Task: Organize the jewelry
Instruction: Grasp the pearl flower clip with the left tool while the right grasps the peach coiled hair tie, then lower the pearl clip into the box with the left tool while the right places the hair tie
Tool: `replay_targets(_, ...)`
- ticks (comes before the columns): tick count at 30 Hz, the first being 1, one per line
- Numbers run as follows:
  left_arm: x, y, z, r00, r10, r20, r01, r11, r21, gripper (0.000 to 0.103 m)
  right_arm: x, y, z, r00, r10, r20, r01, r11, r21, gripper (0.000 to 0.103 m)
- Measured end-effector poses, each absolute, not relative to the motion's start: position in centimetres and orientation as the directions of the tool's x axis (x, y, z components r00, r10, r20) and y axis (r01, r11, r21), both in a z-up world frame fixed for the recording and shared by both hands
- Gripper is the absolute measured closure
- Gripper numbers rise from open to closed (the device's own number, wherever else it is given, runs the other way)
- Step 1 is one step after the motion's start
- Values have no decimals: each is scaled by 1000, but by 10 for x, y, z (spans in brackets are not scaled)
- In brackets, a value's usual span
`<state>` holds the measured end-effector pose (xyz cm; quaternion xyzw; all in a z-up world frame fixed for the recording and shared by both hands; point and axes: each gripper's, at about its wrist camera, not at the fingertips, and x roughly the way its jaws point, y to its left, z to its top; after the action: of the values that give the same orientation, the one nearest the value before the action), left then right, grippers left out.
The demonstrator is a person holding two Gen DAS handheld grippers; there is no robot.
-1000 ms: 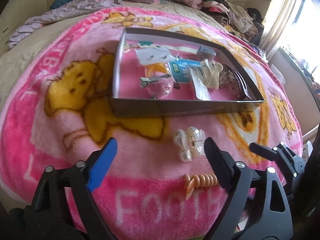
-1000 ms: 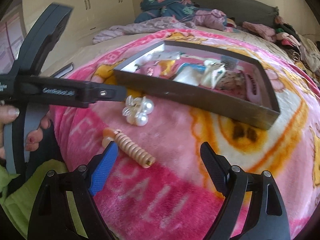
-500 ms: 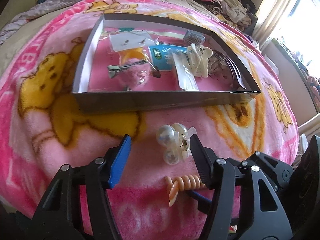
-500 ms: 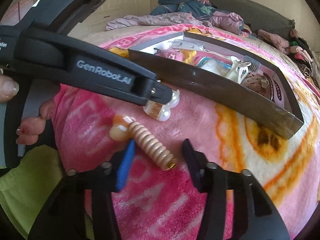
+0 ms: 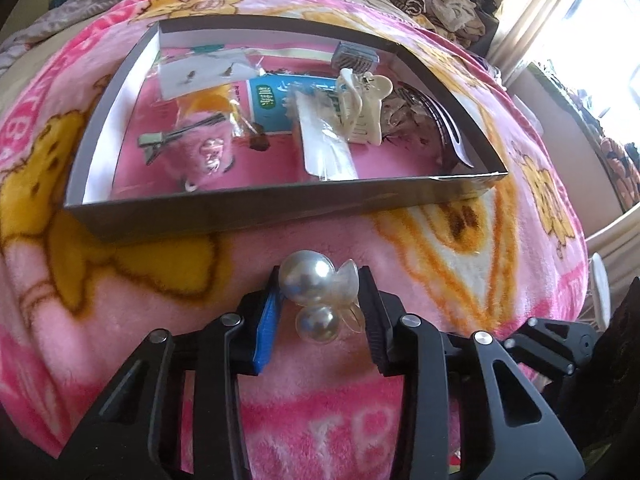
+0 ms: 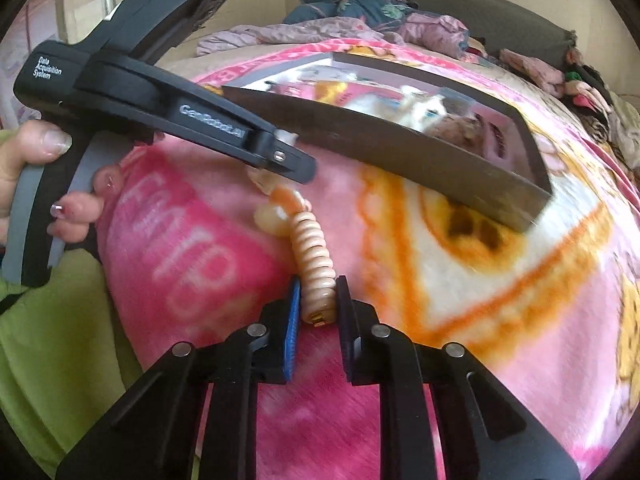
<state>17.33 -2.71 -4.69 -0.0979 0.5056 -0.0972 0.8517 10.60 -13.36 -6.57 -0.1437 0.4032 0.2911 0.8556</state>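
Observation:
My left gripper (image 5: 318, 298) is shut on a pearl hair claw clip (image 5: 316, 292), held just above the pink blanket in front of the grey tray (image 5: 256, 210). My right gripper (image 6: 317, 304) is shut on the near end of a peach spiral hair tie (image 6: 310, 248), whose far end lies on the blanket under the left gripper's finger (image 6: 276, 158). The tray (image 6: 420, 156) holds several accessories, among them a white claw clip (image 5: 362, 108), a pink pompom clip (image 5: 200, 148), earring cards and a black headband (image 5: 440, 116).
The pink cartoon blanket (image 5: 460, 280) covers a bed. Piled clothes (image 6: 360, 4) lie at the far end. A bright window (image 5: 592, 40) is to the right. The person's hand (image 6: 44, 152) and green sleeve sit at the left of the right wrist view.
Both grippers moved forward and closed: the left onto the pearl claw clip, the right onto the end of the spiral hair tie. The tray looms nearer.

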Motion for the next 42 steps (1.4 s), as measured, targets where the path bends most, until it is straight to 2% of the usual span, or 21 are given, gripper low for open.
replay_targets(9,168,-26,-26,522,-261,-812,76,963,-260,74,115,-165,-56,562,354,-748,-520,854,14,86)
replay_targets(18,170,-20,-2,569,-242,-786,74,967,-244,74,124,-167,-28,601,400,-692,-516,855,45,86)
replay_targets(42,219,-6,8,592,-215,-777,56,972,-227,74,208,-168,6,693,366,-621,-416,907,71,86)
